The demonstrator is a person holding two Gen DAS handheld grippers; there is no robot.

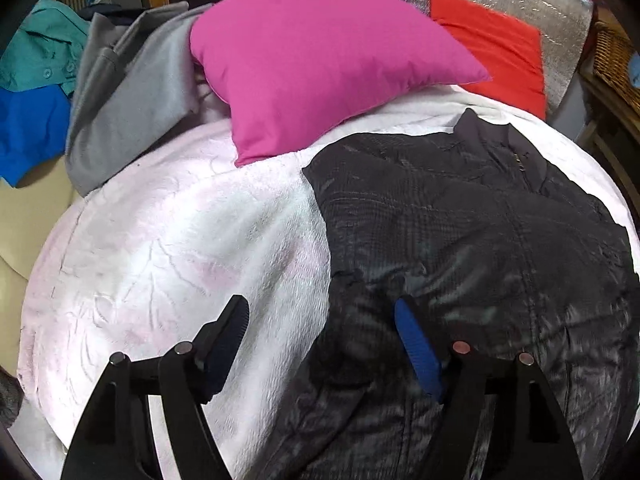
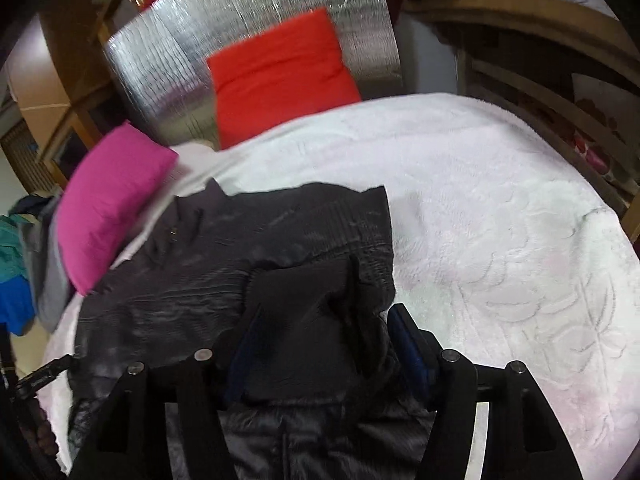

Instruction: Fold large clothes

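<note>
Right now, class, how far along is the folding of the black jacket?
Done: the black jacket lies spread on the white blanket. In hand: a dark flap sits between the right gripper fingers; the left gripper is open over the jacket's edge. Left: the folds themselves.

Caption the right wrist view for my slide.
Right gripper with black jacket fabric between its jaws, over a white blanket.
</note>
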